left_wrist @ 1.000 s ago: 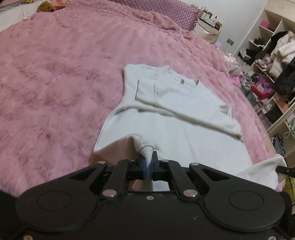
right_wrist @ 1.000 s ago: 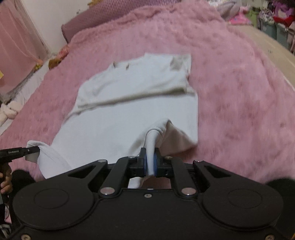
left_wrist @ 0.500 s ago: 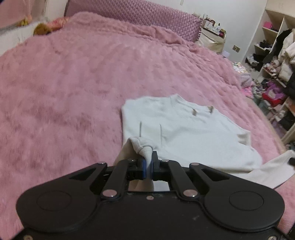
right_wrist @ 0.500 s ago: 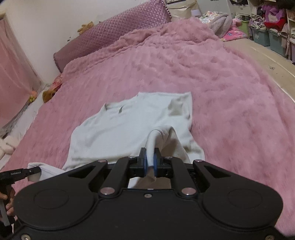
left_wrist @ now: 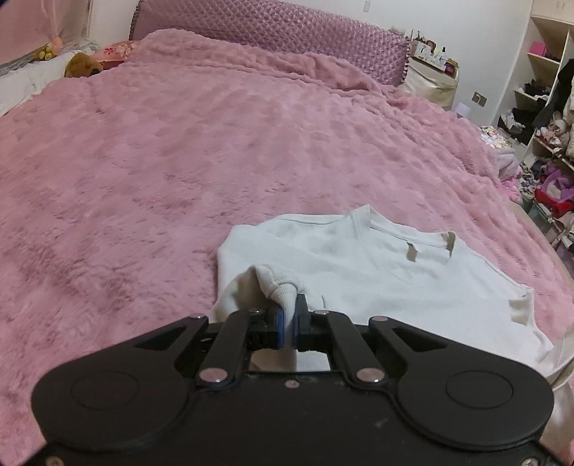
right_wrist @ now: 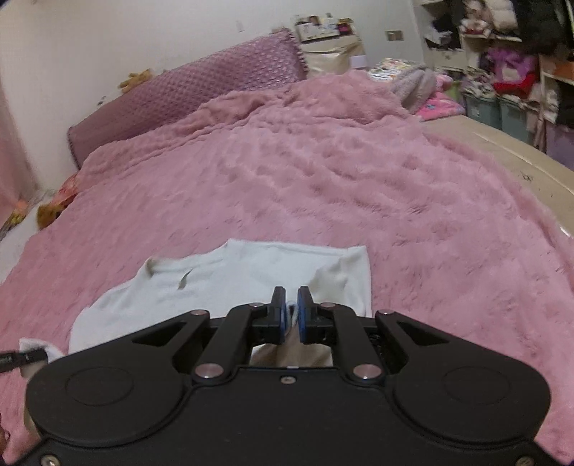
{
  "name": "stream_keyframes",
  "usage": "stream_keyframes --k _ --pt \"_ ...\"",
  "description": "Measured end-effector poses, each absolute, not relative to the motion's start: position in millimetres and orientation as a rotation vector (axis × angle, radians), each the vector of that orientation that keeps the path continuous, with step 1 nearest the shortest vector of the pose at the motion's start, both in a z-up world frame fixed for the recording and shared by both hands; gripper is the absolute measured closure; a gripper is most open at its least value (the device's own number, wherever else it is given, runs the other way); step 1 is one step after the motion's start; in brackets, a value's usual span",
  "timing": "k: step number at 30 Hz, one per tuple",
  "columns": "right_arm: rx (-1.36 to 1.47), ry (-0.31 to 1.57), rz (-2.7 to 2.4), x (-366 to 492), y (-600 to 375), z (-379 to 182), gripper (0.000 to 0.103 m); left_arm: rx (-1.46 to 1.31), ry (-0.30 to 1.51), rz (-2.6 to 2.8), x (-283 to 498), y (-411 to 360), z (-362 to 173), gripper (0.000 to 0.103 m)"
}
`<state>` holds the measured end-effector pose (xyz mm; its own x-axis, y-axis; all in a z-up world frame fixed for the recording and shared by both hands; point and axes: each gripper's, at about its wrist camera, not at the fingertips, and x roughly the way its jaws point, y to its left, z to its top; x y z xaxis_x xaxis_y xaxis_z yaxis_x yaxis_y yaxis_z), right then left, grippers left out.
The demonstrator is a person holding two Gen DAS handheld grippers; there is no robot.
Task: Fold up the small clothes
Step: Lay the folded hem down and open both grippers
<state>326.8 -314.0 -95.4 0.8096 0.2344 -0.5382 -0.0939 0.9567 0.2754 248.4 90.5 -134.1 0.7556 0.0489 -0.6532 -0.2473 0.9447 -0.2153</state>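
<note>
A wide bed [left_wrist: 179, 161] under a fluffy pink blanket [right_wrist: 358, 186] fills both views, with a quilted purple headboard cushion [left_wrist: 272, 28] along its far edge and cluttered shelves [left_wrist: 545, 89] at the far right. A small white shirt [left_wrist: 358, 265] lies on the near part of the blanket, collar toward the far side, its lower part lifted and doubled over the body. The left claw [left_wrist: 290, 322] is clamped on a bunched ribbed edge at the shirt's near left. The right claw [right_wrist: 291, 315] pinches white fabric at its near right.
</note>
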Motion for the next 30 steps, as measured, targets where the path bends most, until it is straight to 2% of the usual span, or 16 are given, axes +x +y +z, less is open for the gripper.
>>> stream_keyframes --k 11,15,18,21,22,25,27,28,30 --pt "0.226 0.601 0.150 363.4 -312.7 -104.0 0.101 -0.307 0.696 0.174 286.8 88.8 -140.9 0.097" --pt "0.215 0.580 0.135 372.7 -310.9 -108.9 0.101 -0.319 0.699 0.183 303.9 98.8 -134.1 0.084" --pt "0.212 0.601 0.143 378.2 -313.2 -112.1 0.101 -0.256 0.718 0.196 306.0 102.3 -133.0 0.080" --pt "0.161 0.632 0.187 376.3 -315.7 -117.7 0.100 -0.203 0.712 0.251 298.8 107.7 -133.2 0.064" --pt "0.142 0.632 0.196 374.7 -318.2 -119.2 0.099 -0.186 0.711 0.264 295.5 110.1 -132.3 0.063" --pt "0.069 0.642 0.248 368.7 -329.4 -122.7 0.087 -0.164 0.697 0.270 286.4 121.3 -128.7 0.061" --pt "0.037 0.654 0.287 365.0 -337.6 -124.6 0.063 -0.123 0.706 0.273 283.2 126.3 -129.7 0.060" --pt "0.025 0.658 0.315 363.2 -339.6 -124.9 0.059 -0.105 0.717 0.257 281.9 125.8 -131.9 0.060" --pt "0.011 0.667 0.372 361.6 -341.1 -125.3 0.059 -0.074 0.731 0.261 279.0 125.4 -136.2 0.060"
